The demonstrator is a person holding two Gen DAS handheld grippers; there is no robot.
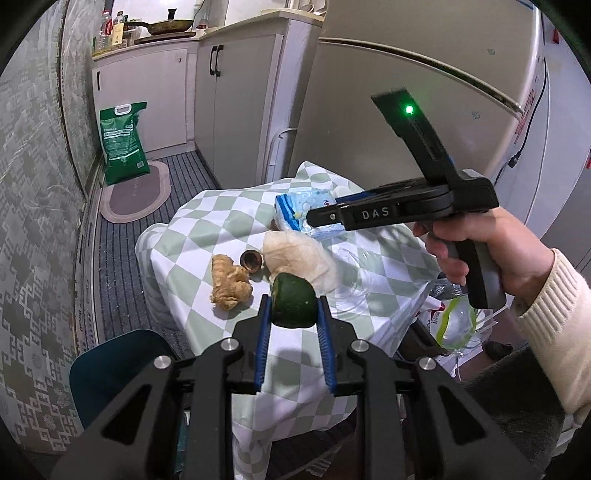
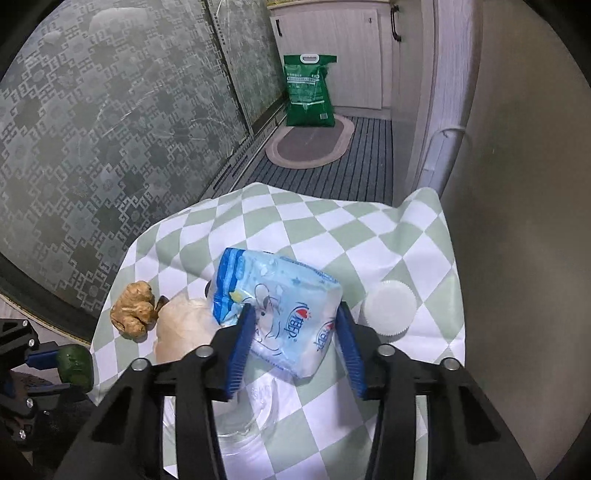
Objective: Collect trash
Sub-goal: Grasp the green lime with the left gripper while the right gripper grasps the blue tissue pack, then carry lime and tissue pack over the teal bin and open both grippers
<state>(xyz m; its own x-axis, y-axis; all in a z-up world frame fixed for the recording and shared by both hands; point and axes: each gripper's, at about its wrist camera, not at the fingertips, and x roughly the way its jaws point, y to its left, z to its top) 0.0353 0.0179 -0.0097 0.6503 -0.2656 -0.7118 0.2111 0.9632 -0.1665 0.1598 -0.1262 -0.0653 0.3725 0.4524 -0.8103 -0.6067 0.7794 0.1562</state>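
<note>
left gripper [image 1: 294,306]: clamped on green fruit piece [image 1: 294,304]
right gripper [image 2: 295,325]: fingers hugging blue tissue pack [image 2: 280,314], contact unclear

- A green sack [image 2: 309,90] with a white handle stands on the floor against the pale cabinets [image 1: 173,92], at the far edge of an oval mat [image 2: 310,146].
- A grey striped carpet [image 2: 365,166] runs under the mat.
- Patterned frosted panels [image 2: 110,147] line one side of the room.
- A frying pan [image 1: 171,25] sits on the far counter, with bottles [image 1: 110,31] beside it.
- A tall pale fridge [image 1: 424,110] stands next to the bench [image 2: 280,221], which wears a green-and-white checked cloth.
- A dark teal chair [image 1: 110,362] shows near the bench.
</note>
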